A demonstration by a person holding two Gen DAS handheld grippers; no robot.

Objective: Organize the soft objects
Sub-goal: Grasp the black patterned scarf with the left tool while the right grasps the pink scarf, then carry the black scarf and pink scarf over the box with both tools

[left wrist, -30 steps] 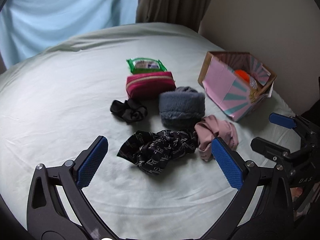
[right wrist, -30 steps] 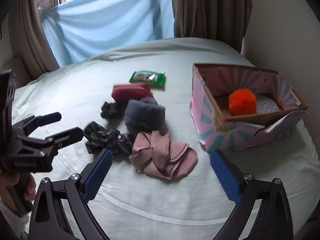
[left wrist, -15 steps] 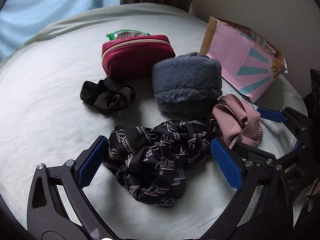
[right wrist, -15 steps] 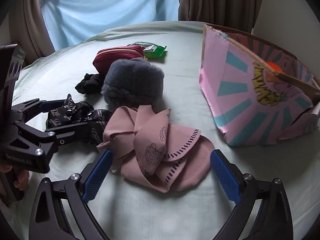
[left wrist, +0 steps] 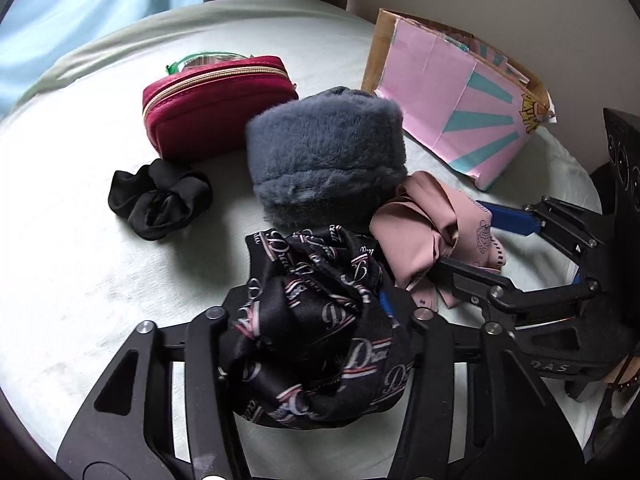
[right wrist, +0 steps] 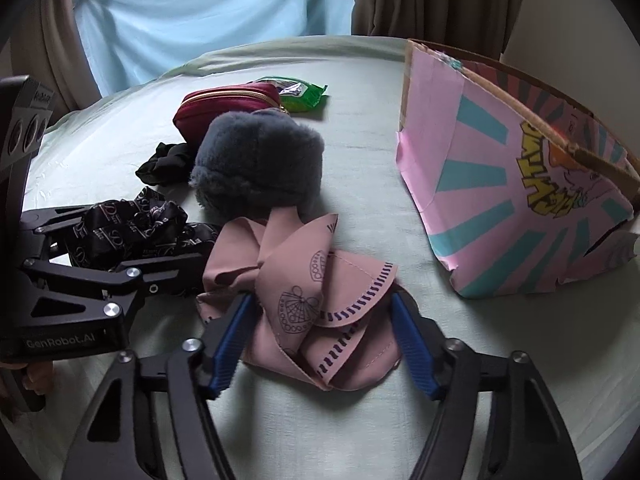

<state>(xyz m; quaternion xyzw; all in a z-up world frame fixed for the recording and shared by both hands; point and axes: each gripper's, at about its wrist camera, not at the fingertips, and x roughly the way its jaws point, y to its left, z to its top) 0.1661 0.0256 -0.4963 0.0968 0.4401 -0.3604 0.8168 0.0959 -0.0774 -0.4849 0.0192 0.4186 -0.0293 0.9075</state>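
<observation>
black scarf (left wrist: 316, 328) clamped in left tongs (left wrist: 312, 316); right tongs (right wrist: 320, 336) narrowing w/ pink cloth (right wrist: 320, 300) between.

The printed scarf (left wrist: 320, 320) is glossy black satin, bunched in the left tool (left wrist: 316, 312), whose frame is matt black with bright metal rivets. At 1 o'clock from it lies a pink cloth (right wrist: 320, 300), smooth and matt with stitched edges, between the ribbed blue pads (right wrist: 230, 340) of the right tool (right wrist: 320, 336). The grey hat (left wrist: 324, 156) is thick plush fur. The pouch (left wrist: 216, 108) looks like red velvet with a metal zip. The scrunchie (left wrist: 160, 198) is matt black cloth. The box (right wrist: 508, 184) is printed cardboard, its edges torn. The bed (left wrist: 80, 260) sheet is pale matt cloth.
</observation>
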